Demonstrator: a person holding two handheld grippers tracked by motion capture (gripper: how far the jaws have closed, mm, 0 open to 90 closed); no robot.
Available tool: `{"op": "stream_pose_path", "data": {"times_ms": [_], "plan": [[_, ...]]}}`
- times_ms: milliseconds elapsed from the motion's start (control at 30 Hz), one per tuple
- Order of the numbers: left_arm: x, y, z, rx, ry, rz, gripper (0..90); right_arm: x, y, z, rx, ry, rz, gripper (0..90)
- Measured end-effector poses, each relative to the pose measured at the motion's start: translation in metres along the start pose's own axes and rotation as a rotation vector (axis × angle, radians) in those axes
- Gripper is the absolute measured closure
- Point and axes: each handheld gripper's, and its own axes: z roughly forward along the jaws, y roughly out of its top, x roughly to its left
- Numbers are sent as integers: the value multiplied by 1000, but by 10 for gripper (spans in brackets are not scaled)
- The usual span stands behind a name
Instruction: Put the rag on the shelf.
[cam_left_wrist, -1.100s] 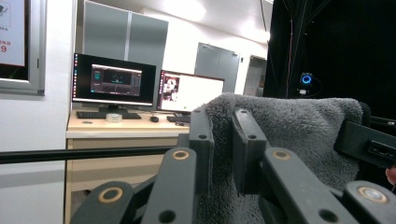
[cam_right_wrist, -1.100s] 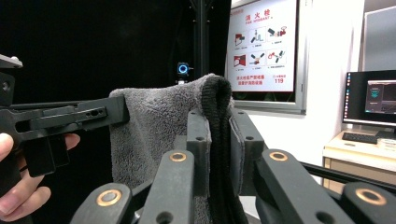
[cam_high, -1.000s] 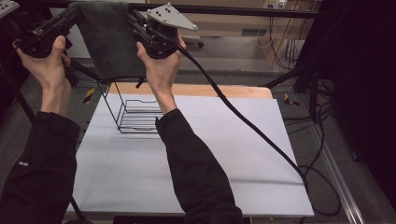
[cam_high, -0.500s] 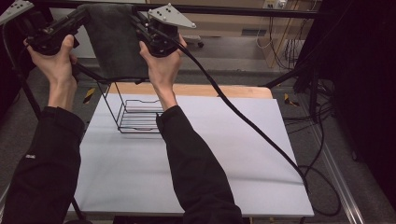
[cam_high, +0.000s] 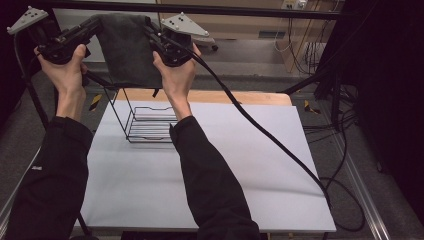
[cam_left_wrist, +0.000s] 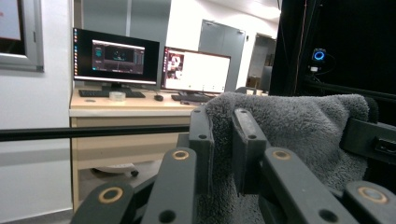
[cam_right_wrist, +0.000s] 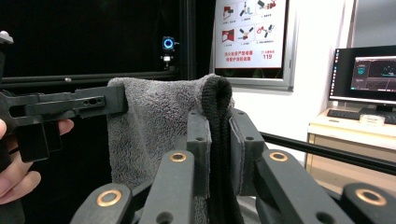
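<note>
High view: above the near edge of the table (cam_high: 210, 200), looking forward and down. Gripper views: close behind own jaws, facing level, sharing the grey towel (cam_left_wrist: 299, 126).

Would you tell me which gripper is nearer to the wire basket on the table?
Right. The right gripper hangs just above the wire basket; the left gripper is up and off to its left side.

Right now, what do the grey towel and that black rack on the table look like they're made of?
The grey towel looks like soft terry or microfibre cloth: its surface is fuzzy and matte, and it drapes in folds where it hangs. Its rolled edge looks darker in the right gripper view. The black wire rack seems to be thin metal wire with a dark coating, going by its slim, rigid, evenly bent rods.
</note>
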Motion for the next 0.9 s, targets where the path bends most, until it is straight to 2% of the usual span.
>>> {"op": "stream_pose_path", "data": {"times_ms": [600,900], "plan": [[5,-30,-6,77,-21,18,799,-2,-28,-5,55,4,19,808],[3,-39,-10,97,-36,29,799,-4,-42,-11,72,15,33,808]]}}
